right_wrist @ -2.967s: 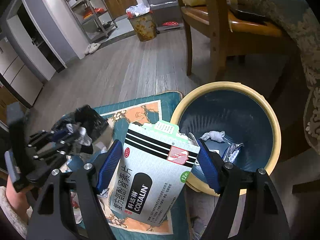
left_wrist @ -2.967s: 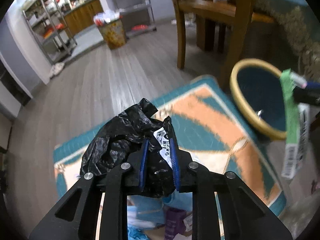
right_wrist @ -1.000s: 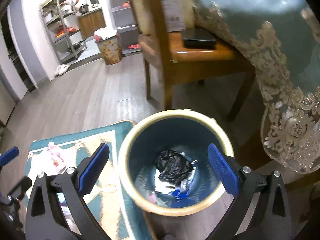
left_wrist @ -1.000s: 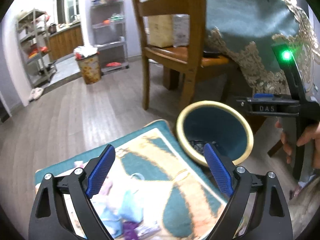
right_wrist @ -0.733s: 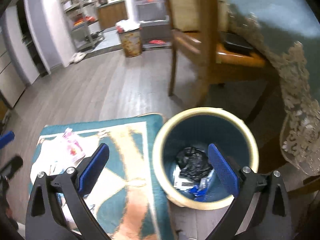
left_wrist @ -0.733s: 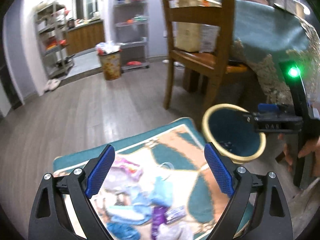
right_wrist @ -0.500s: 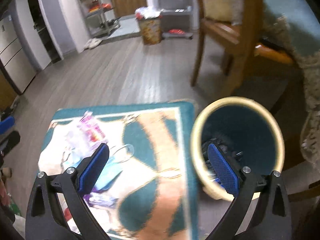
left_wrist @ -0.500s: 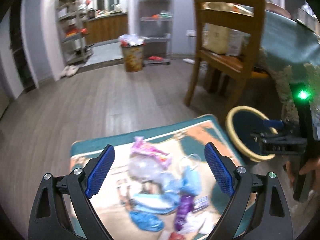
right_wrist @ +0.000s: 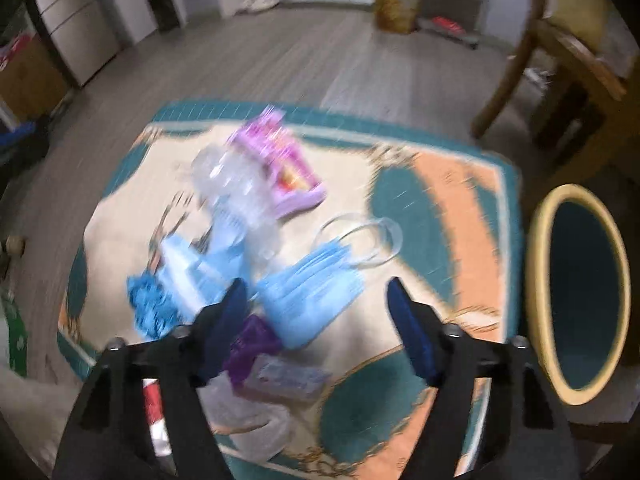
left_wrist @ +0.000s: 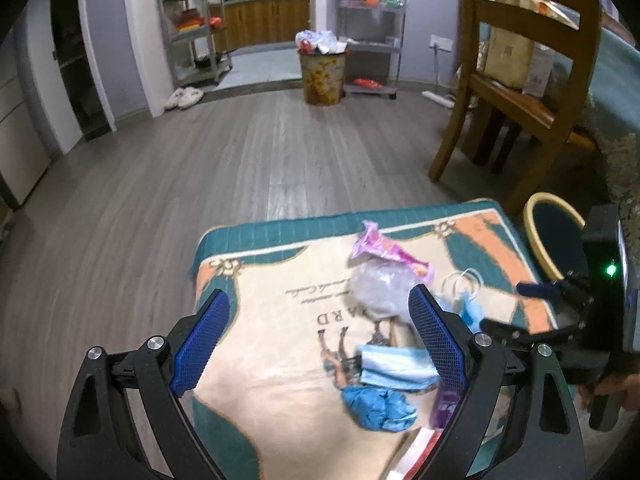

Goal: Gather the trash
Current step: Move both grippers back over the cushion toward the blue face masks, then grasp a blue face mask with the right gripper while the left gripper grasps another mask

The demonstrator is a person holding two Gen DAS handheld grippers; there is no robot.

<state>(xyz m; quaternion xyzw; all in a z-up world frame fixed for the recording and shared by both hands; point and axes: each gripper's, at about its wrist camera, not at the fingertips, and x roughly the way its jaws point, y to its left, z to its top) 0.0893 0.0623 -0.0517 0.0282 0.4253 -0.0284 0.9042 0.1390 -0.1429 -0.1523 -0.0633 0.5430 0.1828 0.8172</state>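
Landmark: rug (left_wrist: 280,320) on the wood floor (left_wrist: 200,168).

Left claw (left_wrist: 316,332) is held wide over the rug's near part, nothing between its pads; its tips are seen apart from the trash below. Right claw (right_wrist: 314,312) is closing, pads not yet pressing on anything; a blue mask (right_wrist: 312,288) lies under and between them, contact can't be told (pic blurred).

Trash is piled on the rug's middle & near side:
- pink wrapper (left_wrist: 384,254) toward the rug's far edge
- clear bag (left_wrist: 380,288) just nearer than the wrapper, touching it
- the mask w/ white loops (right_wrist: 360,240) toward the rug's bin side
- 2nd blue mask (left_wrist: 396,364) nearer the rug's middle
- crumpled blue bit (left_wrist: 376,404) at the near side, next to the 2nd mask
- purple packet (right_wrist: 252,340) at the near edge, partly hidden by the right claw
- red/white item (left_wrist: 420,452) at the rug's near edge, only partly seen.

Bin (right_wrist: 576,288) w/ yellow rim is stood just off the rug's right edge, on the floor. Chair (left_wrist: 516,92) is seen beyond the rug's far right corner, past the bin. A 2nd, full bin (left_wrist: 322,68) is far beyond the rug, by the shelves (left_wrist: 372,24).
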